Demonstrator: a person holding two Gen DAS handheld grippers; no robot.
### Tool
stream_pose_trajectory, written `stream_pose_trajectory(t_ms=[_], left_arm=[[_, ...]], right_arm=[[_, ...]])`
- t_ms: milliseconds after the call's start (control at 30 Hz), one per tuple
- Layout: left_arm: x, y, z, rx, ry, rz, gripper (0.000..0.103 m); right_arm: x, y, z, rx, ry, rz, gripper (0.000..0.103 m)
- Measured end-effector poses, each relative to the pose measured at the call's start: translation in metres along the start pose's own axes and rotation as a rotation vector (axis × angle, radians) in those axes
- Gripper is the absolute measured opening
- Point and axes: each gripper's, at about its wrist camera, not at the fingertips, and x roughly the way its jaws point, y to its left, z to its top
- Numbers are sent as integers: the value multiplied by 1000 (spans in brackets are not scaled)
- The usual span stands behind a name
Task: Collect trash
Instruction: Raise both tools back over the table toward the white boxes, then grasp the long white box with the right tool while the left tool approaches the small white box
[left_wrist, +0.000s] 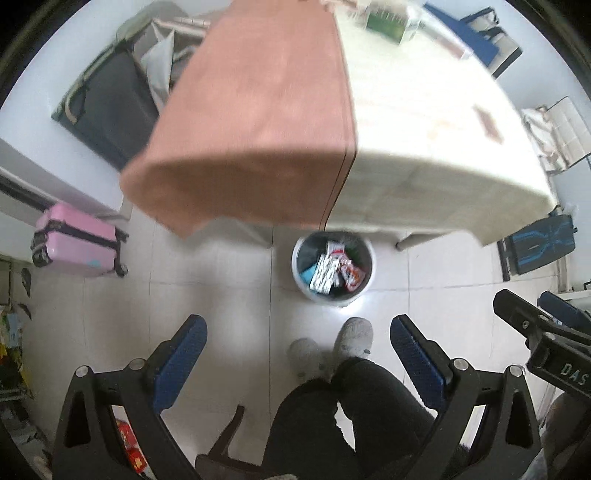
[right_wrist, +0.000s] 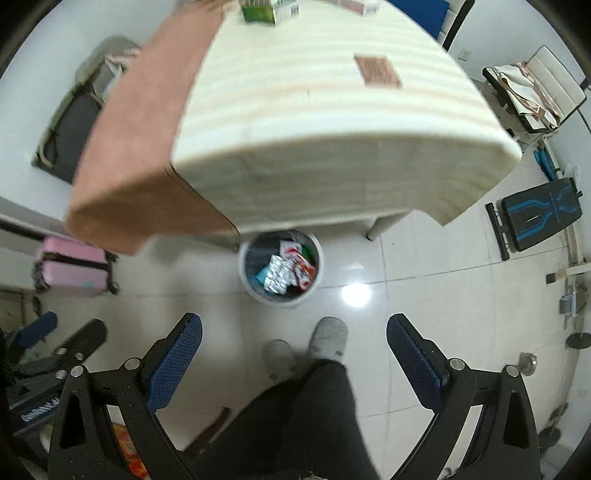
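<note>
Both grippers are held high above the floor and tilted downward, side by side over the person's legs. The left gripper (left_wrist: 297, 349) has its fingers (left_wrist: 181, 352) spread wide with nothing between them; the right gripper (right_wrist: 294, 347) likewise has its fingers (right_wrist: 177, 354) spread wide and empty. One waste bin (left_wrist: 371, 269), white-walled and round, stands on the tiled floor (left_wrist: 184, 288) just in front of the counter's near edge, partly tucked beneath the overhanging cloth. The trash (left_wrist: 334, 267) lies inside it: several crumpled wrappers, silver, red-and-white and teal; an exact count cannot be made through the blur. One counter (right_wrist: 332, 122) is covered by a cream striped cloth, with one pink cloth (left_wrist: 251, 122) draped over its left portion. On the counter one brown flat card (right_wrist: 376, 70) lies apart from a green-labelled carton (right_wrist: 258, 11) at the far edge. Two grey slippers (left_wrist: 351, 338) show below the bin. One pink suitcase (left_wrist: 77, 242) stands at the left wall. The left wrist view shows the right gripper's body at its right edge; the right wrist view shows the left gripper's body at its lower left. The right wrist view alone shows one black-and-blue bench (right_wrist: 535, 218) in full and a white folding chair (right_wrist: 546, 81) holding fabric.
</note>
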Motion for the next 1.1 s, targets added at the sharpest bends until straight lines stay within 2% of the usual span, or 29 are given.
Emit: stream_pose_trajectory(t_ms=[133,267,367,467,500,667,833,967,1100], left_arm=[[-27,-4,33,-5,-79,-8,103],[-48,-13,90,-13,-153,18,103],[-49,-21,138,-36,-174,52,103],[-47,-32,191,-72,-172,40,103],[-45,-35,205,-93,-157,23,103],[-6,-60,306,-302,-13,-155,103],[48,-97,399,-466,88,-251,103],[94,-116,446,-578,176,-304,103],[127,-123,475,-677,238,-313,103]], right_arm=[[-43,-3,37,23,-48,73,101],[-68,-16,90,37,-78,119,101],[-77,-36,145,50,-97,119,101],[-75,-56,205,37,-110,103,101],[-72,-66,235,24,-108,87,101],[-44,-106,353,-19,-79,20,101],[8,-132,466,-65,-43,-26,101],[55,-135,537,-110,-15,-54,101],[94,-128,581,-136,25,-37,101]])
